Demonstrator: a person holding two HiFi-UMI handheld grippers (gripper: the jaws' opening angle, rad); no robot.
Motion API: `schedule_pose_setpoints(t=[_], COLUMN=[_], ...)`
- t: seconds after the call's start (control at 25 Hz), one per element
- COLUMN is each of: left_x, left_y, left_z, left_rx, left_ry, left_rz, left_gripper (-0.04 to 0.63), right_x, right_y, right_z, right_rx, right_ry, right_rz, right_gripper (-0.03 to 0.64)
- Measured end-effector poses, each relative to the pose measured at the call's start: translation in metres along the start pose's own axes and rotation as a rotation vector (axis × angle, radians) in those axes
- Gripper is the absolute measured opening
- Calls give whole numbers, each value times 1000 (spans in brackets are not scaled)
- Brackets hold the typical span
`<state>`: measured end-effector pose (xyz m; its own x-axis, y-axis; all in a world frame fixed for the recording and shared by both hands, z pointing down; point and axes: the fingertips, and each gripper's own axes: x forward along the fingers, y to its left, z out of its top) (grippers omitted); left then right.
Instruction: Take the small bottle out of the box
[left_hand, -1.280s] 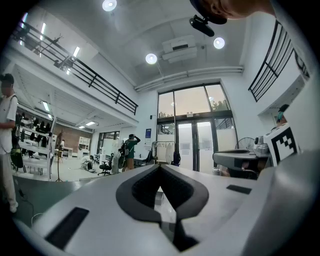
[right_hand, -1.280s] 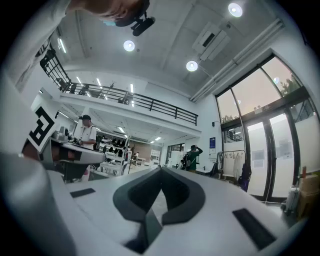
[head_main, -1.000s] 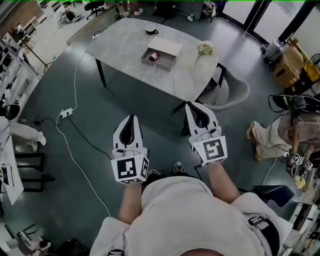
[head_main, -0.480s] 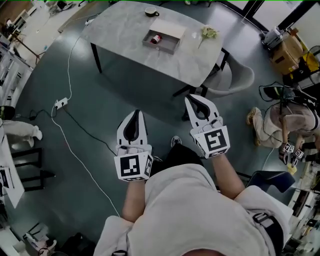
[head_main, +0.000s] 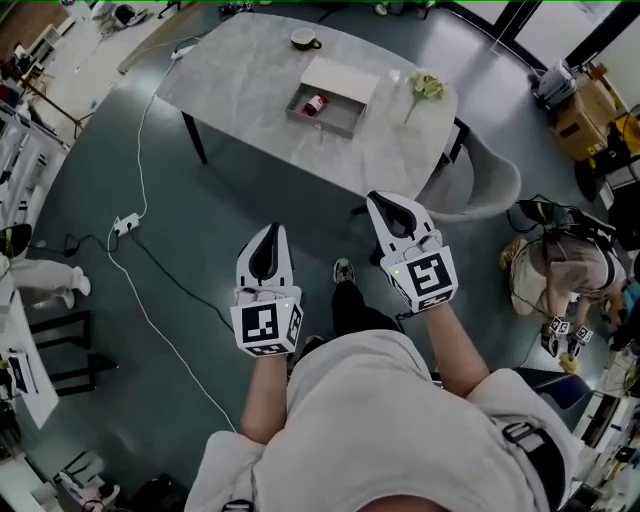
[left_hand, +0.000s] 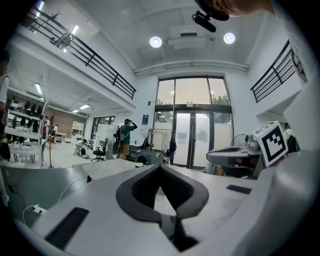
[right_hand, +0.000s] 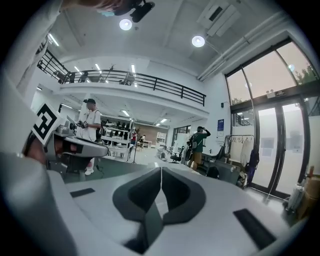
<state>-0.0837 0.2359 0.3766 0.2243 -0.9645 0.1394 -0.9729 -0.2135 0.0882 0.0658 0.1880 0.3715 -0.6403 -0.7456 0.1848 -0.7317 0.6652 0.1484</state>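
I count two grippers in my hands, the left gripper (head_main: 269, 230) and the right gripper (head_main: 382, 199). Each carries one marker cube (head_main: 266, 328), which makes two cubes. Ahead of me stands one table (head_main: 240, 80). On it I count one box (head_main: 338, 124), one small bottle (head_main: 313, 103) inside that box, one cup (head_main: 303, 39) and one bunch of flowers (head_main: 427, 87). One chair (head_main: 482, 185) sits at the table's near corner. One power strip (head_main: 126, 224) lies on the floor. One person (head_main: 560, 270) crouches off to my right. In the right gripper view I count two standing people, one in white (right_hand: 90, 125) and one in green (right_hand: 199, 142), and two round ceiling lights (right_hand: 125, 24).
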Motion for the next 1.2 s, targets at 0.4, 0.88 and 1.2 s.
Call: schedule_pose_setpoints(t=[0.4, 0.88, 1.2], left_x=[132, 218, 269], left_y=[6, 28, 58], left_z=[-13, -71, -106], left_rx=[-33, -50, -67], left_ry=[96, 233, 319], left_rz=[32, 34, 13], left_gripper=[23, 23, 23], right_x=[88, 175, 231], right_y=[-91, -135, -136], right_z=[-38, -109, -142], right_rx=[22, -97, -293], right_ry=[86, 242, 348], right_rz=[85, 134, 191], right_gripper=[26, 26, 27])
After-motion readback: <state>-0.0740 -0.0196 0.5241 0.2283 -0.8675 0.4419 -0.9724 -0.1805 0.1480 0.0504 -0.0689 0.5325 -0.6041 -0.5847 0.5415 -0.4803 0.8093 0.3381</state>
